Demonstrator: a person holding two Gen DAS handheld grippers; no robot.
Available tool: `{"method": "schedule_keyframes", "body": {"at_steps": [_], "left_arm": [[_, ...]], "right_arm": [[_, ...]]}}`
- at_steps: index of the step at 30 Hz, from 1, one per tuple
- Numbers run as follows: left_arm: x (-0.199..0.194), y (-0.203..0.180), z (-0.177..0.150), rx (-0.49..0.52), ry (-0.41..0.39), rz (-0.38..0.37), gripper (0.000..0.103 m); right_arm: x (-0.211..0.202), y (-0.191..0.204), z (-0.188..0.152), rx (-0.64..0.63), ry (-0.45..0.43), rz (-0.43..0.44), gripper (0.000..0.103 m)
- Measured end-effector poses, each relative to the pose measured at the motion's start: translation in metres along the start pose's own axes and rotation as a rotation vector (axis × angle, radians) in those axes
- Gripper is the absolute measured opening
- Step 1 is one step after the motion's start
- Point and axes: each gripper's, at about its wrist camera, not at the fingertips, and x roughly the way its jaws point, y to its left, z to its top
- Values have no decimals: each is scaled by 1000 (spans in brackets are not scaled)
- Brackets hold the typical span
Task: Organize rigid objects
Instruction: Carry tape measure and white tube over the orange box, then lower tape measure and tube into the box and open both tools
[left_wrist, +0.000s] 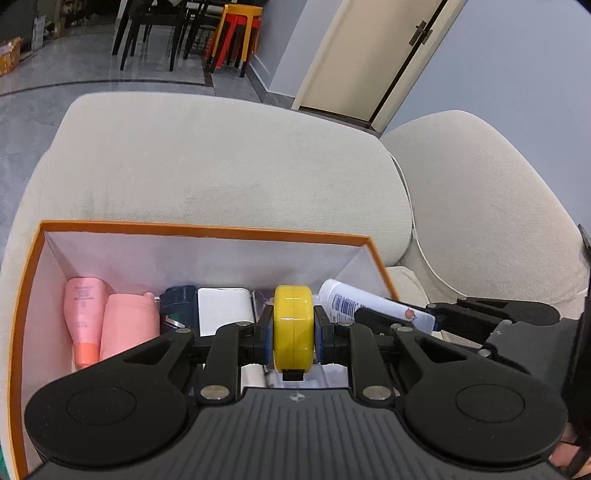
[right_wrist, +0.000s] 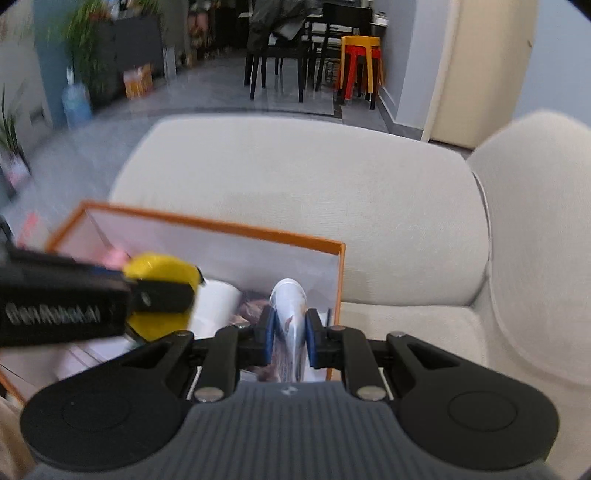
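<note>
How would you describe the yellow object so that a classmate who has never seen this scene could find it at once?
Start at the orange-rimmed box on the beige sofa. Among the things in it, near the right-hand end of the row, is a round yellow case, gripped edge-on between the left tongs. It is the only yellow item, beside a white tube.

Our left wrist camera looks forward and down, close over the orange-rimmed white cardboard box (left_wrist: 207, 230) on the beige fabric sofa (left_wrist: 221, 158). Our right wrist camera looks likewise from that box's right end, and both views share its interior and the sofa beyond.
</note>
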Motion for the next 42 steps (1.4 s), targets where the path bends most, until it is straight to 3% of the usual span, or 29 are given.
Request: {"method": "schedule_keyframes", "body": {"at_steps": [8,16,30,34,38,42], "left_arm": [[15,21,-1,-53,9,-76,22],[17,31,-2,-85,15,-104,22],[-2,17,-9,-103,9,-109,22],[-8,8,-16,-108,17,-129,22],[-10,-4,-22,-123,39,-174,22],[-5,-17,-28,-147,76,-221,22]], "right_arm": [[39,32,3,-203,50,-157,16],[62,37,8,-252,110,-170,17],[30,3,14,-33,120,-34,17],[7,-9,9,35,58,-10,18],[-21,-32,-1,180,-27,0,26],[-45,-58,-17,310,-92,14,26]]}}
